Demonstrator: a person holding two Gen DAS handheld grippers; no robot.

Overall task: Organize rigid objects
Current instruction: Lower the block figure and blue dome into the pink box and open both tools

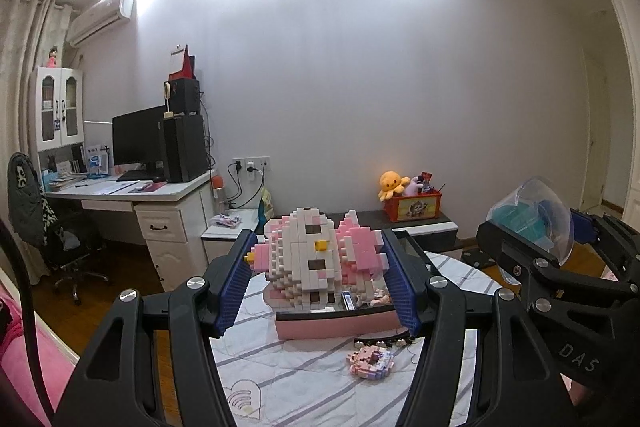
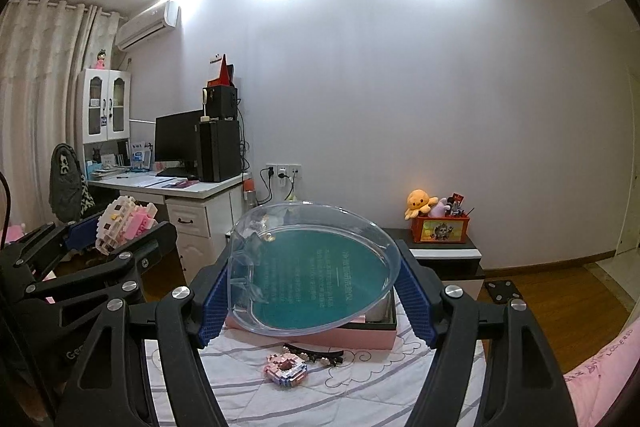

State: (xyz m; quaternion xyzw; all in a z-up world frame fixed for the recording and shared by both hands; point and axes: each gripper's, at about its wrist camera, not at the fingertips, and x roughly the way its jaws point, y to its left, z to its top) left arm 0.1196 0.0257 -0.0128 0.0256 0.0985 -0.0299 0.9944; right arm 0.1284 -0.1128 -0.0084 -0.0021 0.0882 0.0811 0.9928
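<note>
My left gripper [image 1: 318, 267] is shut on a pink and white brick-built figure [image 1: 316, 259], held in the air above the pink box [image 1: 332, 327] on the bed. My right gripper [image 2: 316, 291] is shut on a clear plastic heart-shaped case with a teal card inside [image 2: 316, 275], also lifted above the pink box [image 2: 352, 337]. In the left wrist view the clear case [image 1: 536, 223] shows at the right in the right gripper; in the right wrist view the brick figure [image 2: 124, 227] shows at the left. A small pink brick piece [image 1: 370, 361] [image 2: 286, 369] lies on the quilt before the box.
A black beaded hair clip [image 2: 316, 353] lies between the small brick piece and the box. The white striped quilt [image 1: 304, 379] covers the bed. Beyond stand a white desk with a monitor [image 1: 136, 147], an office chair [image 1: 60, 239] and a low cabinet with a red toy box [image 1: 412, 205].
</note>
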